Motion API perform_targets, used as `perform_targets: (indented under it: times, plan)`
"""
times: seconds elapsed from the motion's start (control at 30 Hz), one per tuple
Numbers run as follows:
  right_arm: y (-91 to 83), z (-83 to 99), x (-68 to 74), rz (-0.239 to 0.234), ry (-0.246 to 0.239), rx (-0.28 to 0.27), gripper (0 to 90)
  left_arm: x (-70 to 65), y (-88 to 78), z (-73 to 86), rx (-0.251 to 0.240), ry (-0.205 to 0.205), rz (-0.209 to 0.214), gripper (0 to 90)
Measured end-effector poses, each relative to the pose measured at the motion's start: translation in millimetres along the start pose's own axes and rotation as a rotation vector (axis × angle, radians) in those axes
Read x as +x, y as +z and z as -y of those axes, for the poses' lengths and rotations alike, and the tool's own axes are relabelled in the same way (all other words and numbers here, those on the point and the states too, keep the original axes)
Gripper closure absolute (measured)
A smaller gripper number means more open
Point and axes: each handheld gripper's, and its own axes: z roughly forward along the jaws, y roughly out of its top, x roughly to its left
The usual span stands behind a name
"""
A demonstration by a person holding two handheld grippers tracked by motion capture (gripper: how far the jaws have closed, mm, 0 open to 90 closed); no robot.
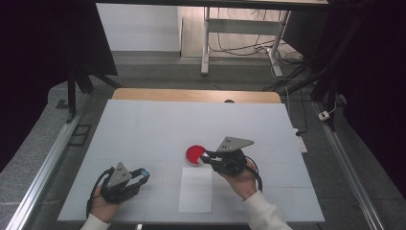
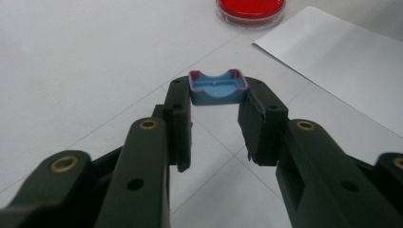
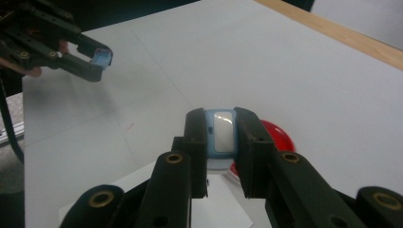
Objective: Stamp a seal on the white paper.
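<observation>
Left gripper [image 1: 141,175] near front edge, jaws clamped on small blue cap [image 2: 218,88], w/ white surface [image 1: 143,129] below. Right gripper [image 1: 207,156] w/ jaws gripping light-blue piece [image 3: 221,133], just over red dish [image 1: 194,155], beside paper sheet [image 1: 196,194].

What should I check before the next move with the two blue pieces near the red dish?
1. Left hand-held gripper shut on the blue cap: ok.
2. Right hand-held gripper shut on the blue stamp body: ok.
3. Red dish flat on the table: ok.
4. White paper flat, beside the dish: ok.
5. Stamp body above the dish: ok; touching it: cannot tell.
6. Two grippers well apart: ok.
</observation>
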Motion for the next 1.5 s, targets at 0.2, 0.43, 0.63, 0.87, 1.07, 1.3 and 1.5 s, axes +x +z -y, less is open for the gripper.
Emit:
perform_targets:
  times: [0.2, 0.43, 0.63, 0.87, 1.07, 1.3, 1.5]
  plan:
    - [3.3, 4.6, 7.5, -0.038, -0.017, 0.036, 75.1, 0.1, 0.2, 0.1, 0.002, 0.000, 0.002, 65.7]
    - [2.1, 10.9, 18.8, -0.071, -0.042, 0.073, 75.1, -0.2, 0.5, 0.0, 0.003, -0.001, 0.002, 65.7]
    - [1.1, 9.3, 29.3, -0.099, -0.065, 0.085, 75.1, -0.8, 1.0, -0.1, 0.003, -0.001, 0.002, 65.7]
    - [6.5, 10.8, 37.5, -0.119, -0.088, 0.118, 75.1, -0.5, 0.8, 0.1, 0.003, -0.004, 0.001, 65.7]
    - [13.5, 18.5, 35.7, -0.119, -0.091, 0.160, 75.0, -0.4, 2.0, 0.2, 0.006, -0.002, 0.006, 65.6]
    - [21.5, 24.9, 34.6, -0.111, -0.117, 0.208, 75.1, -0.7, 2.1, 0.3, 0.006, -0.002, 0.004, 65.6]
    - [25.2, 26.1, 35.6, -0.094, -0.151, 0.236, 75.1, -1.2, 2.7, 0.2, 0.009, 0.000, 0.005, 65.7]
